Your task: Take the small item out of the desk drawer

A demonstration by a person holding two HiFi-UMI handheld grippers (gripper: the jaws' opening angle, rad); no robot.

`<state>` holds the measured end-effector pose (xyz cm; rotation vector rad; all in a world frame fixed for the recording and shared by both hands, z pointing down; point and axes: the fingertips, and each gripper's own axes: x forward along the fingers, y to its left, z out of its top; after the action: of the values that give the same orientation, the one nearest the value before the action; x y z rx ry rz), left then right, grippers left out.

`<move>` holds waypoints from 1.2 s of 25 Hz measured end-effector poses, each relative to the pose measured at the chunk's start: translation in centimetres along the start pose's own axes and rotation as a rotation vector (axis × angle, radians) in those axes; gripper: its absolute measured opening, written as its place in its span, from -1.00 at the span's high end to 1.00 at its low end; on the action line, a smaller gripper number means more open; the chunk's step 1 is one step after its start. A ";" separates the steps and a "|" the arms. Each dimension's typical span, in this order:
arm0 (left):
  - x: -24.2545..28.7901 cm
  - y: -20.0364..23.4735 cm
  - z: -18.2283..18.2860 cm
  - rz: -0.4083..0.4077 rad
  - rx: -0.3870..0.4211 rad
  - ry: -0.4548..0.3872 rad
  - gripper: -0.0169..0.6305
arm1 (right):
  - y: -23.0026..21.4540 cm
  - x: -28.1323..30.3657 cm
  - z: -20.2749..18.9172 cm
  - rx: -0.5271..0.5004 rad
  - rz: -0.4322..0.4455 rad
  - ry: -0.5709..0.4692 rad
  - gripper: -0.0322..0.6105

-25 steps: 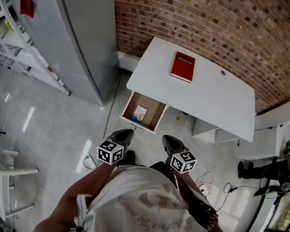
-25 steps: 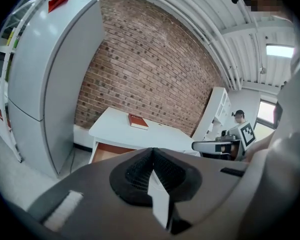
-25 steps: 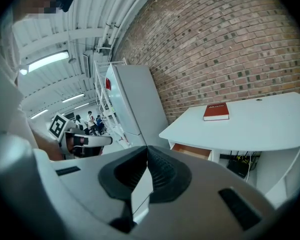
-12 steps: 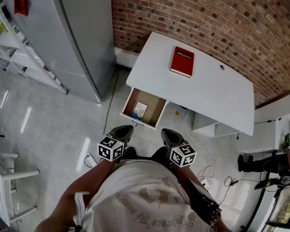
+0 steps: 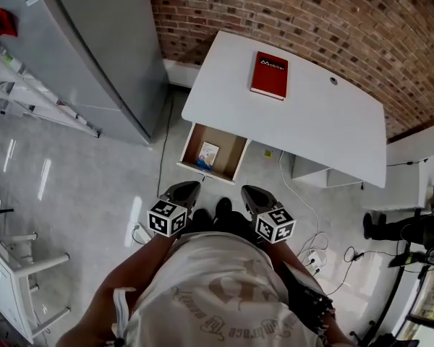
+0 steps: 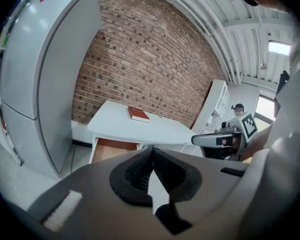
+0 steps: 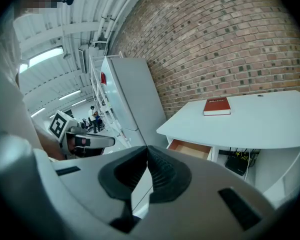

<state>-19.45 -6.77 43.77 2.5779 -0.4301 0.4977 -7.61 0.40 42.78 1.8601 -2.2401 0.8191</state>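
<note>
The item lies flat in the open drawer under the white surface, toward the drawer's 9 o'clock side. It looks like a thin, light card or packet, probably stiff enough to pinch. Take it by one edge, since a flat face gives the jaws little to bite. Your left gripper and right gripper sit side by side close to your body, pointing at 12 o'clock toward the drawer and well apart from it. Both pairs of jaws are closed tight on nothing.
</note>
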 end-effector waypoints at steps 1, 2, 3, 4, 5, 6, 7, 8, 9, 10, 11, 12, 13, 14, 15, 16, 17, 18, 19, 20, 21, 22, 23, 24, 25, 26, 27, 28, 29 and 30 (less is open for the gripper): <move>0.3 0.0 0.1 -0.001 0.002 0.003 0.93 | -0.4 0.3 0.1 0.004 0.002 -0.002 0.88; 0.6 0.1 0.2 0.000 0.002 0.005 0.93 | -0.8 0.6 0.3 0.008 0.007 -0.004 0.88; 0.8 0.2 0.4 0.002 0.001 0.007 0.93 | -1.2 0.9 0.6 0.010 0.012 -0.007 0.88; 1.2 0.3 0.7 0.005 0.000 0.009 0.93 | -1.5 1.1 0.9 0.011 0.018 -0.009 0.88; 1.6 0.5 0.9 0.010 0.000 0.012 0.93 | -2.0 1.4 1.2 0.011 0.024 -0.010 0.88; 2.0 0.7 1.2 0.016 -0.002 0.014 0.93 | -2.4 1.7 1.5 0.011 0.031 -0.010 0.88; 2.5 0.9 1.5 0.023 -0.003 0.017 0.93 | -2.8 1.9 1.8 0.010 0.039 -0.010 0.88; 2.9 1.1 1.7 0.029 -0.004 0.020 0.93 | -3.2 2.2 2.0 0.010 0.046 -0.008 0.88; 3.4 1.2 2.0 0.035 -0.003 0.023 0.93 | -3.7 2.4 2.2 0.011 0.052 -0.005 0.88; 3.9 1.3 2.2 0.041 -0.003 0.027 0.93 | -4.2 2.6 2.3 0.014 0.057 -0.002 0.88; 4.4 1.4 2.4 0.047 -0.004 0.032 0.93 | -4.8 2.8 2.4 0.017 0.061 0.001 0.88; 4.8 1.4 2.5 0.053 -0.006 0.038 0.93 | -5.3 3.0 2.4 0.021 0.067 0.004 0.88; 5.3 1.5 2.6 0.060 -0.007 0.045 0.93 | -5.7 3.2 2.5 0.023 0.073 0.007 0.88; 5.8 1.7 2.7 0.067 -0.005 0.055 0.93 | -6.2 3.5 2.6 0.025 0.080 0.010 0.88; 6.3 1.8 2.7 0.074 -0.002 0.065 0.93 | -6.6 3.8 2.7 0.027 0.087 0.012 0.88; 6.7 2.1 2.8 0.083 0.002 0.076 0.93 | -7.0 4.1 2.7 0.030 0.093 0.015 0.88; 7.1 2.3 2.9 0.091 0.003 0.084 0.93 | -7.4 4.4 2.7 0.033 0.098 0.018 0.88; 7.5 2.5 2.9 0.100 0.002 0.090 0.93 | -7.8 4.7 2.7 0.035 0.104 0.022 0.88; 7.8 2.8 2.9 0.109 -0.001 0.095 0.92 | -8.1 5.0 2.6 0.037 0.109 0.026 0.88; 8.2 3.1 2.9 0.120 -0.003 0.100 0.93 | -8.3 5.3 2.6 0.040 0.114 0.028 0.88; 8.5 3.4 2.9 0.131 -0.004 0.107 0.93 | -8.6 5.6 2.6 0.043 0.119 0.029 0.88; 8.8 3.6 2.9 0.142 -0.006 0.113 0.92 | -8.9 5.8 2.5 0.045 0.124 0.030 0.88; 9.1 3.8 2.8 0.152 -0.007 0.118 0.92 | -9.3 5.9 2.5 0.047 0.129 0.031 0.88; 9.4 4.0 2.9 0.160 -0.008 0.122 0.92 | -9.7 6.0 2.4 0.048 0.132 0.033 0.88; 9.8 4.1 2.9 0.167 -0.008 0.126 0.92 | -10.1 6.2 2.4 0.049 0.135 0.036 0.88; 10.1 4.2 3.0 0.173 -0.007 0.130 0.92 | -10.5 6.3 2.5 0.051 0.137 0.039 0.88; 10.3 4.3 3.0 0.178 -0.007 0.135 0.92 | -10.9 6.5 2.5 0.053 0.138 0.042 0.88; 10.5 4.4 2.9 0.181 -0.008 0.141 0.92 | -11.1 6.6 2.5 0.056 0.140 0.044 0.88; 10.7 4.5 2.8 0.183 -0.010 0.148 0.92 | -11.3 6.7 2.4 0.059 0.142 0.047 0.88; 10.8 4.6 2.7 0.186 -0.013 0.156 0.92 | -11.4 6.9 2.4 0.062 0.144 0.050 0.88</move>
<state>-10.92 -14.21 47.88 2.4763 -0.6183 0.7521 2.04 -7.93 47.34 1.6981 -2.3660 0.9560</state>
